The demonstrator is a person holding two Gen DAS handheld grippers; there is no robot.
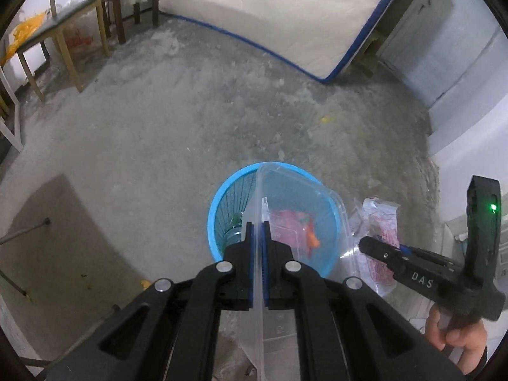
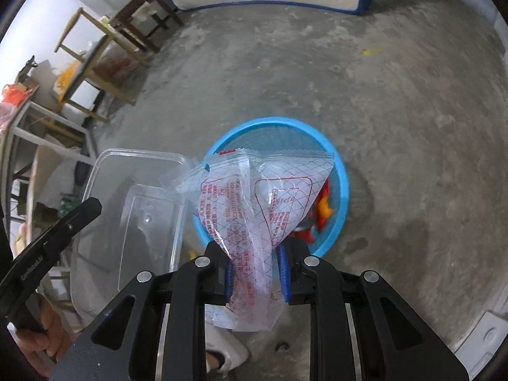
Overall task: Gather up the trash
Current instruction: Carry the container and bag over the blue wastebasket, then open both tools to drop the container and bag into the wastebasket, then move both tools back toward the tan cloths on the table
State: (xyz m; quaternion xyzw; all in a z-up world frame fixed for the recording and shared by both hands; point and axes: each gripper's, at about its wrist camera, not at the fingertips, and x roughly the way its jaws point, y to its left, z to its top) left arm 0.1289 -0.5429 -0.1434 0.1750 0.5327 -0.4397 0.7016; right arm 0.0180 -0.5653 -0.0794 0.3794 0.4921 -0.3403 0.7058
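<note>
A clear, thin-walled plastic container (image 1: 298, 197), rectangular with rounded corners, hung edge-on over the blue mesh wastebasket (image 1: 219, 203), its rim pinched between the fully closed fingers of the left gripper (image 1: 258, 231). Just beside it, a crinkled transparent wrapper (image 2: 254, 197) with red print and a red grid pattern dangled over the same basket, held between the partly parted fingers of the right gripper (image 2: 254, 270). The basket stood on a dusty concrete floor (image 1: 190, 111), with red and orange scraps (image 2: 324, 209) inside.
</note>
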